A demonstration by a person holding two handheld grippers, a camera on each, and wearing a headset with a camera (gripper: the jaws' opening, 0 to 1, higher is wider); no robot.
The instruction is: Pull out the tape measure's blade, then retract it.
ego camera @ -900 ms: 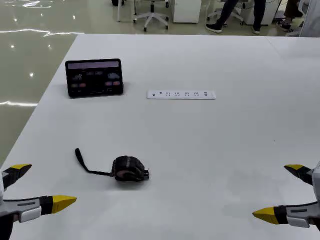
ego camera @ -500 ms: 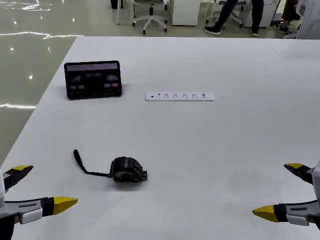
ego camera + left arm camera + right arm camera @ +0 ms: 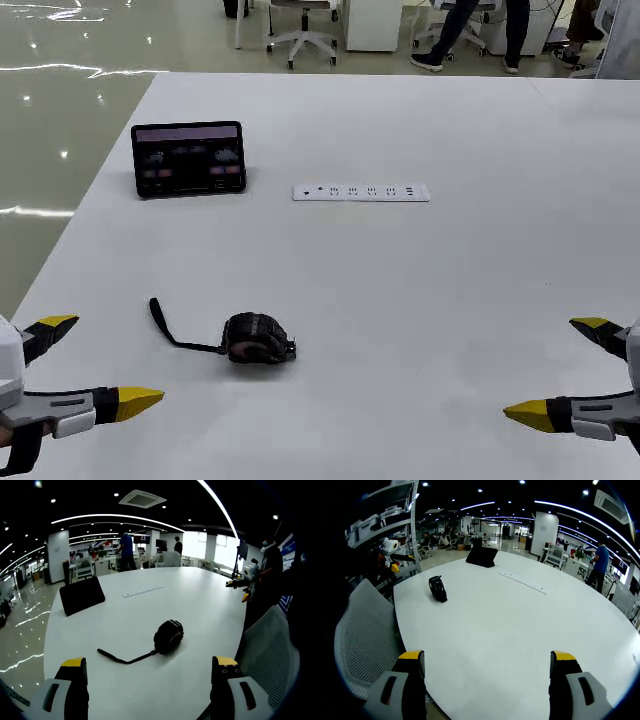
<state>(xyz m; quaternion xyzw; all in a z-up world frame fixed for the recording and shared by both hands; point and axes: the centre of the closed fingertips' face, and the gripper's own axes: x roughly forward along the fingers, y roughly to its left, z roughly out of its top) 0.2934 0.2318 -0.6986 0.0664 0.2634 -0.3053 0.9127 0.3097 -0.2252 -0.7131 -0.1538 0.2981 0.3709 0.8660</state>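
Both wide open and empty, the left hand-held gripper (image 3: 105, 360) at near left should clamp the tape measure (image 3: 256, 338) lying just beyond it on the surface (image 3: 430, 290), while the right hand-held gripper (image 3: 550, 367), well apart at near right, reaches for the blade tip (image 3: 291, 349).

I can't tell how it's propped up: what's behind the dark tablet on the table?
Behind the tablet lies bare white table, then the shiny floor. The tablet's back and whatever props it are hidden by its screen.
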